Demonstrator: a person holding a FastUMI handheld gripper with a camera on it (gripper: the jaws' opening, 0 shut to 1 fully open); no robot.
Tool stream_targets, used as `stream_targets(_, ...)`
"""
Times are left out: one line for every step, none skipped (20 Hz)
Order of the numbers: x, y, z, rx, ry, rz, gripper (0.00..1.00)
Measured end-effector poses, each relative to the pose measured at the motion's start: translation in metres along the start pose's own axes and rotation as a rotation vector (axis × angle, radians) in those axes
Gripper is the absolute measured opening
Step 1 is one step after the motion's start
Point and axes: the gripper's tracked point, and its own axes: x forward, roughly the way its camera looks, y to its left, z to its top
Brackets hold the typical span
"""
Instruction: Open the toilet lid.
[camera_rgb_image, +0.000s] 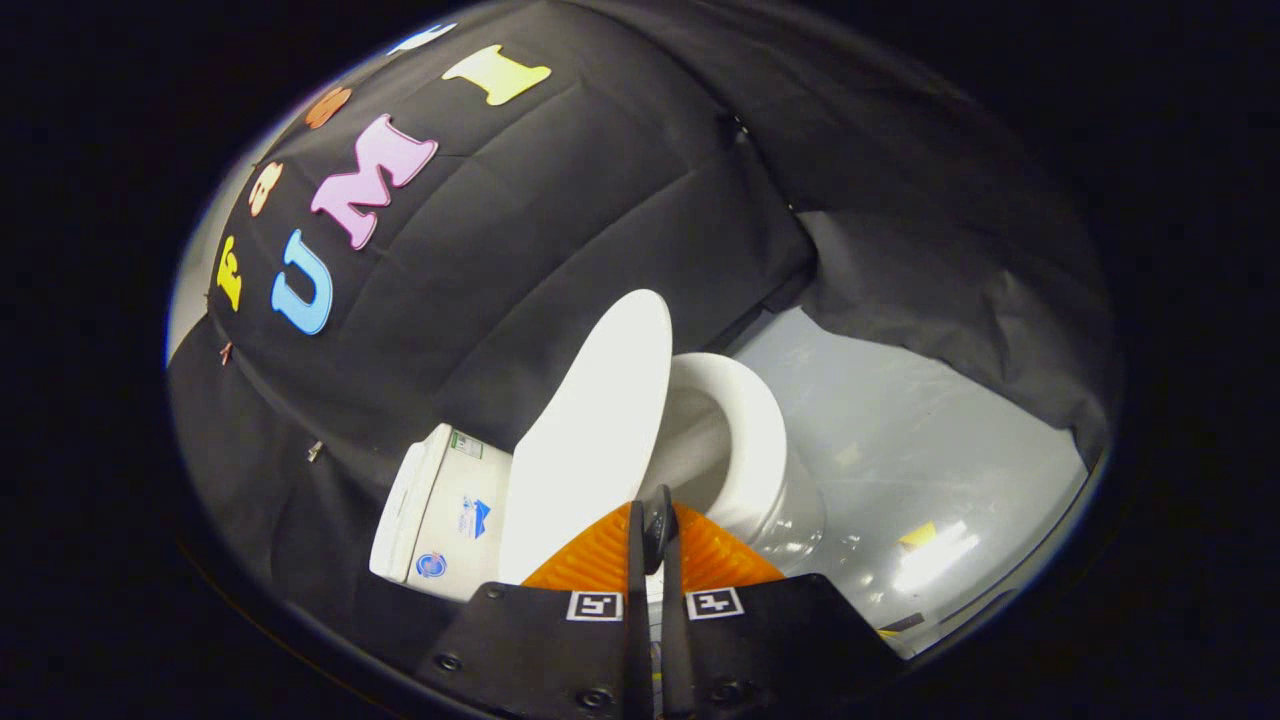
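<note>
A white toilet stands against the black cloth wall, and the whole scene looks tilted. Its lid (600, 420) is lifted well off the seat (755, 440) and stands at a steep angle, so the bowl opening (700, 440) shows beside it. My gripper (653, 515) sits at the lid's front edge. The two fingers are pressed close together, with the thin rim of the lid pinched between them. The tank (450, 510), which carries a few stickers, lies behind the lid's hinge end.
Glossy grey floor (900, 430) stretches beyond the toilet bowl, with a small yellow mark (918, 535) on it. Black cloth wall (560, 200) closes in behind the tank and around the far side of the floor.
</note>
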Motion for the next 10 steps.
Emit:
stream_targets(-0.006, 0.019, 0.006, -0.019, -0.008, 0.025, 0.08)
stream_targets(-0.014, 0.036, 0.008, -0.040, -0.013, 0.044, 0.09)
stream_targets(-0.018, 0.054, 0.011, -0.052, -0.016, 0.063, 0.09)
stream_targets(-0.019, 0.071, 0.014, -0.069, -0.021, 0.068, 0.09)
stream_targets(-0.023, 0.086, 0.015, -0.089, -0.024, 0.072, 0.09)
stream_targets(-0.026, 0.101, 0.016, -0.117, -0.032, 0.072, 0.09)
stream_targets(-0.029, 0.115, 0.016, -0.147, -0.038, 0.069, 0.09)
stream_targets(-0.030, 0.129, 0.016, -0.174, -0.046, 0.061, 0.09)
stream_targets(-0.031, 0.140, 0.016, -0.203, -0.052, 0.048, 0.10)
stream_targets(-0.030, 0.149, 0.016, -0.225, -0.059, 0.033, 0.10)
